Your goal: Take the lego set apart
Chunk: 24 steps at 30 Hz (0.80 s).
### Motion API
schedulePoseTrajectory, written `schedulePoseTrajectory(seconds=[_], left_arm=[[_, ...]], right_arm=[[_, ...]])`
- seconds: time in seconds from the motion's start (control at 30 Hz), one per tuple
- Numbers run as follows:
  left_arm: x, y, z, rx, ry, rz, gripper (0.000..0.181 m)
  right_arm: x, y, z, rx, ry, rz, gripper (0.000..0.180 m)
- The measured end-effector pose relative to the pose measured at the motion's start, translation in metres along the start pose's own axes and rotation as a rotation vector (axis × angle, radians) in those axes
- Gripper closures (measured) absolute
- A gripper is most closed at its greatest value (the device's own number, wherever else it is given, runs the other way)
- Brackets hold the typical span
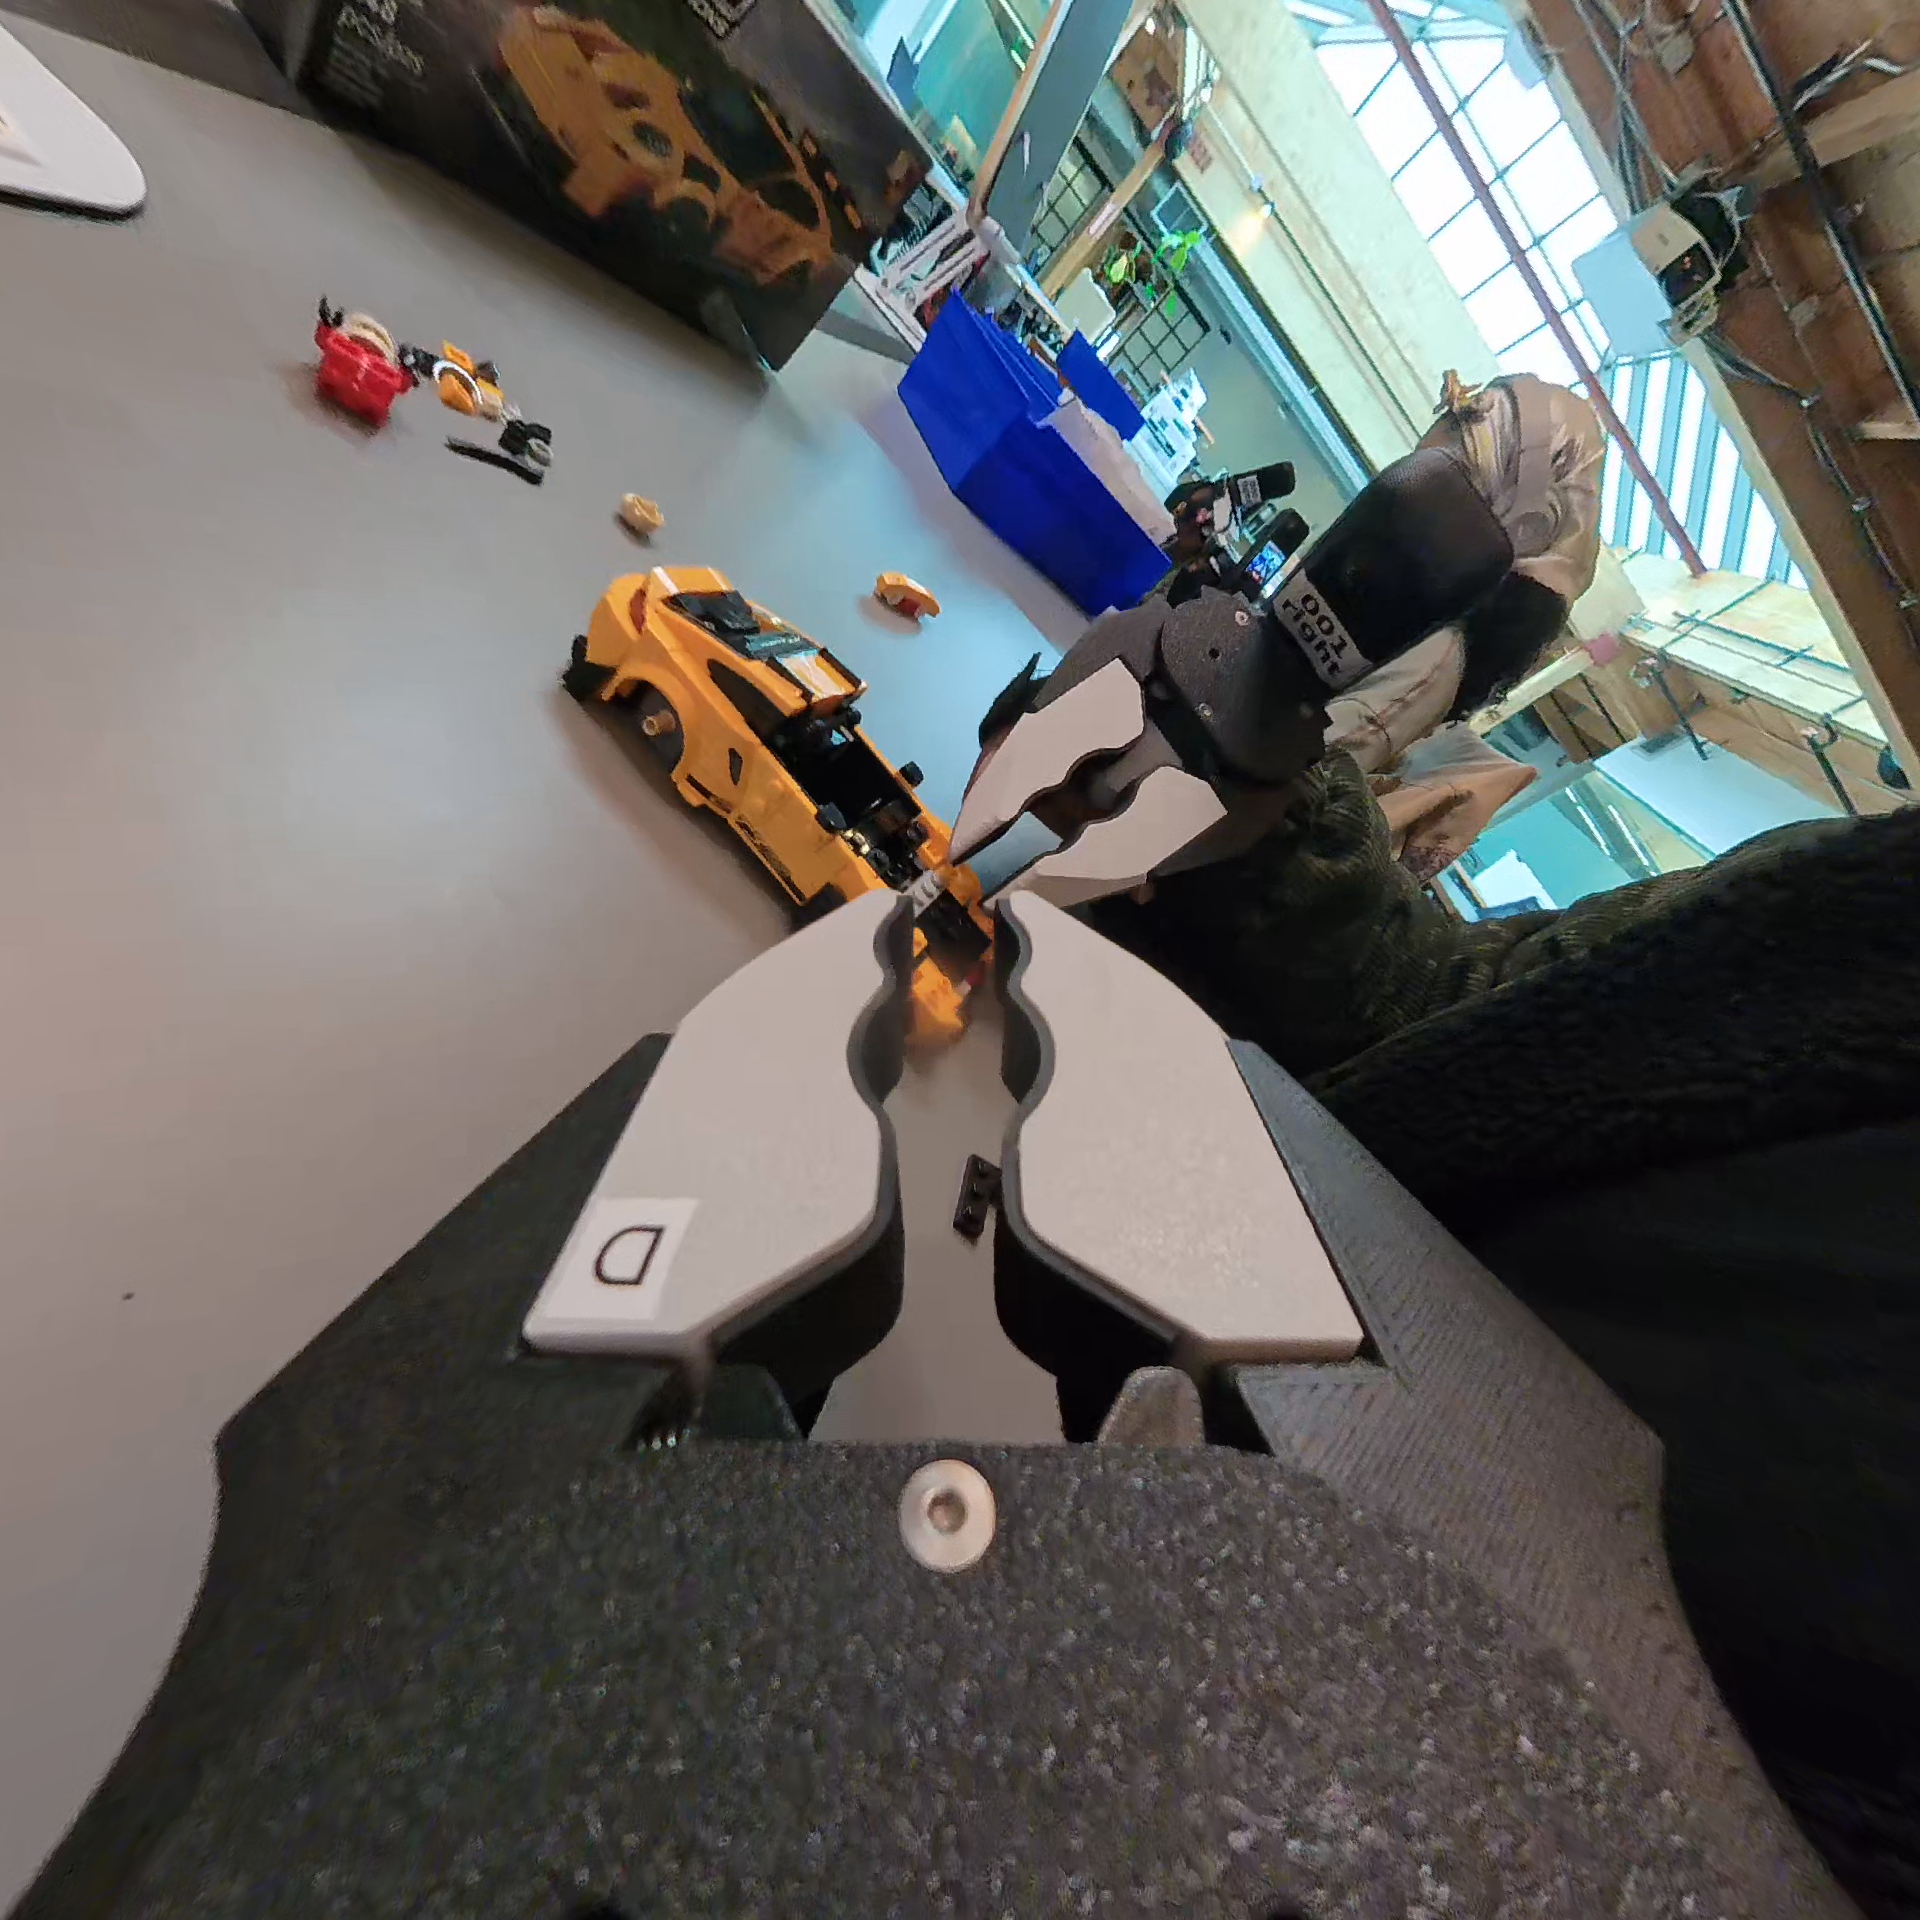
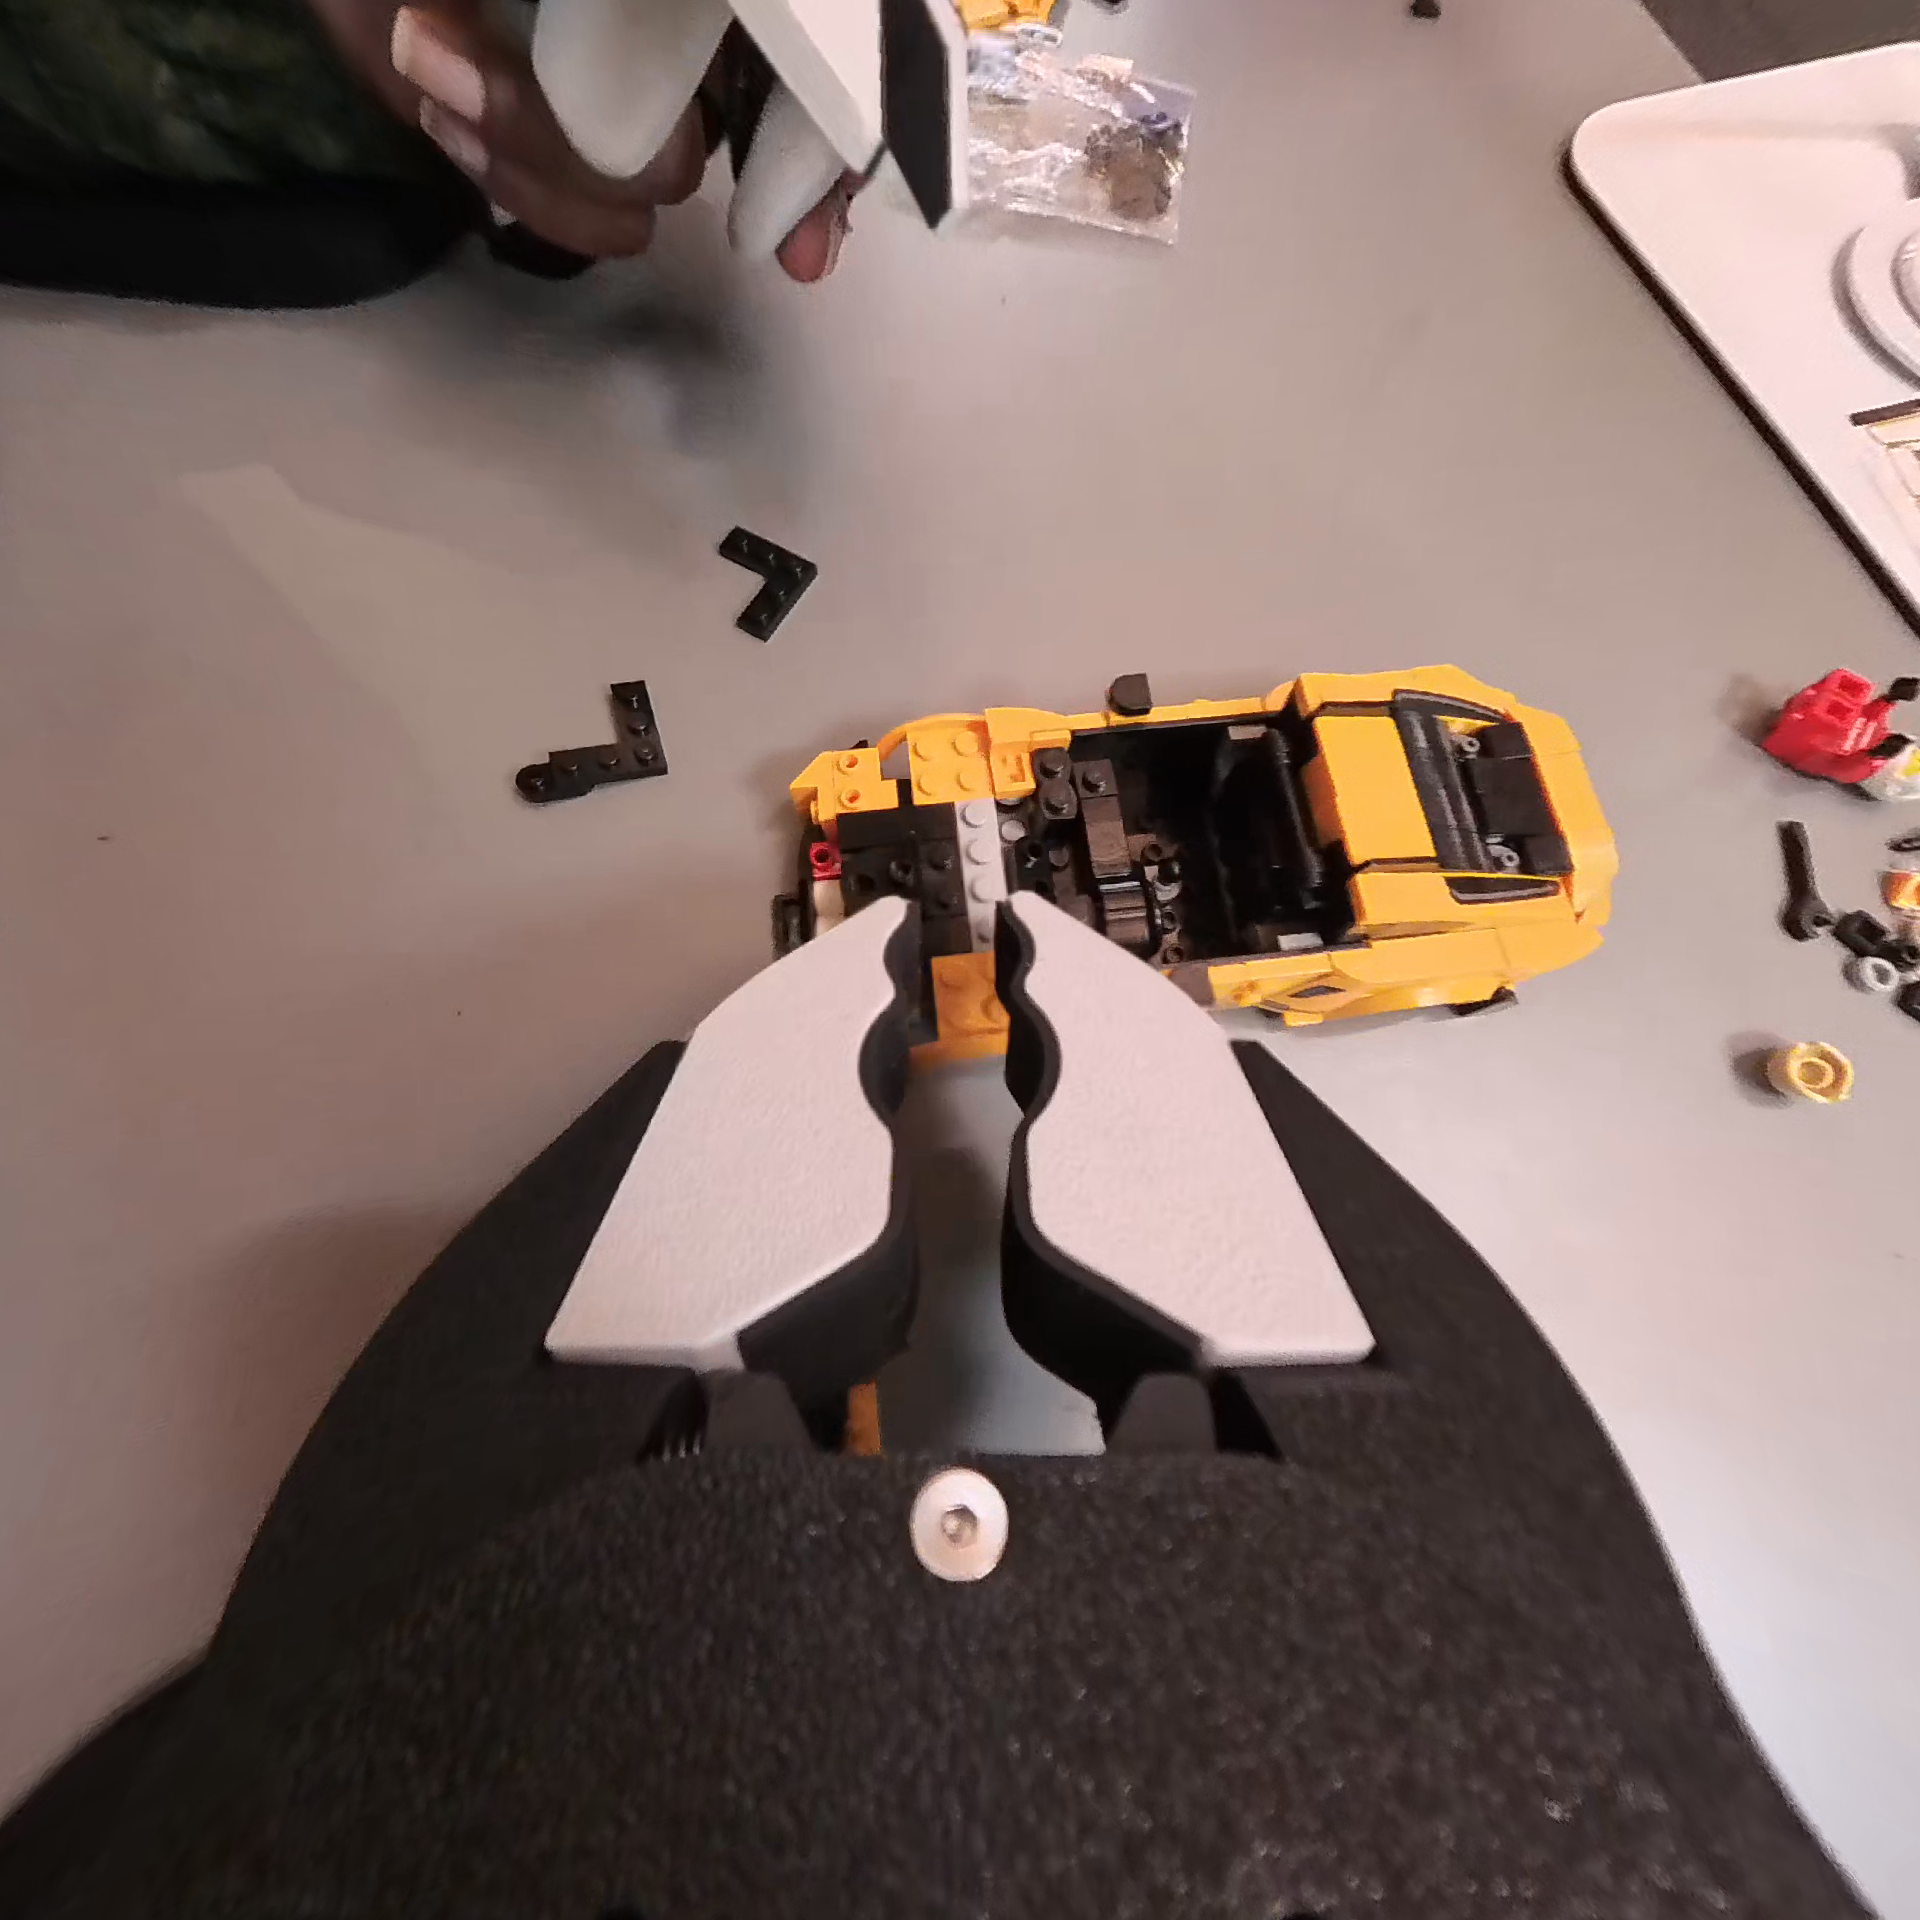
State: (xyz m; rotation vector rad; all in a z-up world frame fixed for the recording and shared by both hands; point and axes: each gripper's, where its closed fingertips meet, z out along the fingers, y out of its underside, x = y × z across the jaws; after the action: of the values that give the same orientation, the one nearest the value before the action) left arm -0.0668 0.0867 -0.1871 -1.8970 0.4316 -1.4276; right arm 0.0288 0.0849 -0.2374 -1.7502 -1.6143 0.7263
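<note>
A yellow and black lego car (image 2: 1403,831) with its roof off lies on the grey table (image 2: 1039,416); it also shows in the left wrist view (image 1: 727,707). My right gripper (image 2: 953,914) is closed on the car's front, with black and grey bricks between its pads; it shows from the side in the left wrist view (image 1: 971,873). My left gripper (image 1: 958,906) is slightly open and empty, held off the table and pointing at the car's front. In the right wrist view it (image 2: 914,125) is blurred at the top, in a person's hand (image 2: 540,135).
Two black L-shaped plates (image 2: 769,582) (image 2: 603,753) lie left of the car. Loose parts lie beyond its rear: a red piece (image 2: 1823,722), a gold round piece (image 2: 1808,1070), small black bits. A plastic bag (image 2: 1081,156), a white tray (image 2: 1766,260) and the set's box (image 1: 623,156) border the table. My hands' fingertips stand some 12 centimeters from each other. From my right tips it is roughly 15 centimeters to the gold round piece (image 2: 1808,1070); from my left, 25 centimeters.
</note>
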Motion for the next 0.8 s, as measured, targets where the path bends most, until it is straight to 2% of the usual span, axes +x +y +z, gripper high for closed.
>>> schedulePoseTrajectory(seconds=[0.3,0.8], left_arm=[[0.002,-0.003,-0.002,0.013,-0.006,0.011,0.167],[0.011,-0.002,-0.002,0.001,0.023,0.019,0.166]], right_arm=[[0.010,-0.006,-0.001,-0.073,0.025,-0.027,0.168],[0.013,0.000,0.017,-0.487,-0.169,0.032,0.175]])
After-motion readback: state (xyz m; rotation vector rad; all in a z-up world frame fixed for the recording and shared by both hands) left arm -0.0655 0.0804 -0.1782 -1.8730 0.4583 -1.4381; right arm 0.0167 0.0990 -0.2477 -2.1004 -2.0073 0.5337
